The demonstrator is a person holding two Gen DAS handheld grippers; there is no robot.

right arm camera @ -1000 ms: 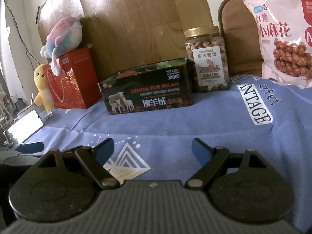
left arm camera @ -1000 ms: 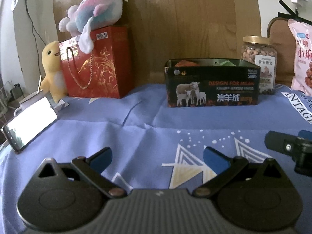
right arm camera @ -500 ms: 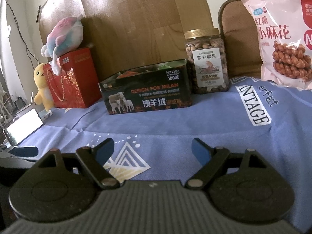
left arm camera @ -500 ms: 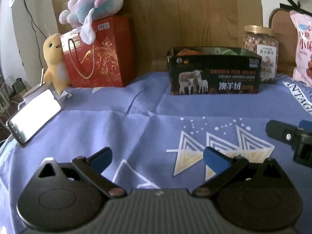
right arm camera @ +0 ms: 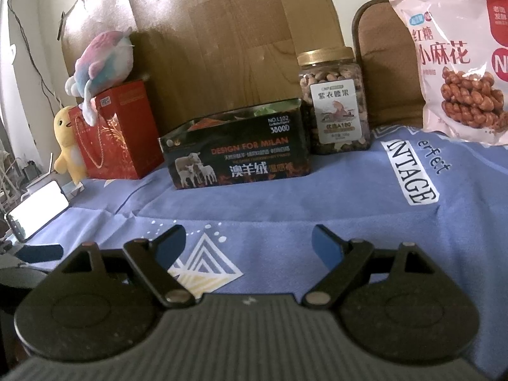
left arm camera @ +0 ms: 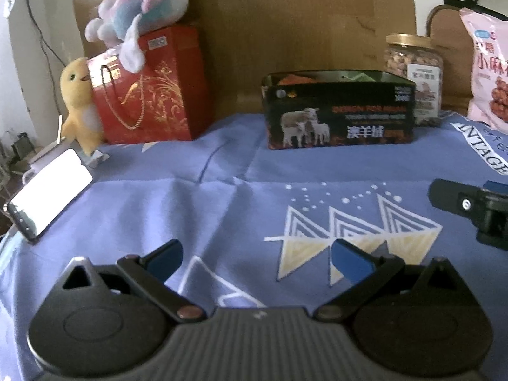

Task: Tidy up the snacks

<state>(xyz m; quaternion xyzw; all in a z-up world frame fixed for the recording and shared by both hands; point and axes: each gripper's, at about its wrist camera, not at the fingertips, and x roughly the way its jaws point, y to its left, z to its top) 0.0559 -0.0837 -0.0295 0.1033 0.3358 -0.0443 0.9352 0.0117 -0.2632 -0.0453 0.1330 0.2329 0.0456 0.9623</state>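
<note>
A dark open box with sheep on its front (left arm camera: 338, 111) (right arm camera: 236, 155) stands at the back of the blue cloth, with snack packets showing inside. A clear nut jar with a gold lid (right arm camera: 333, 101) (left arm camera: 412, 66) stands right of it. A pink bag of twisted snacks (right arm camera: 457, 63) (left arm camera: 487, 73) leans at the far right. My left gripper (left arm camera: 257, 258) is open and empty over the cloth, well short of the box. My right gripper (right arm camera: 249, 244) is open and empty too; its tip shows in the left wrist view (left arm camera: 470, 206).
A red gift bag (left arm camera: 149, 89) with a pastel plush (left arm camera: 143, 6) on top stands at the back left, a yellow duck plush (left arm camera: 79, 101) beside it. A lit phone (left arm camera: 47, 197) leans at the left edge. A wooden board (right arm camera: 222, 31) backs the table.
The left wrist view has pulled back and tilted down a little, so the box and jar sit higher and farther. The right gripper has barely moved. Both stay open.
</note>
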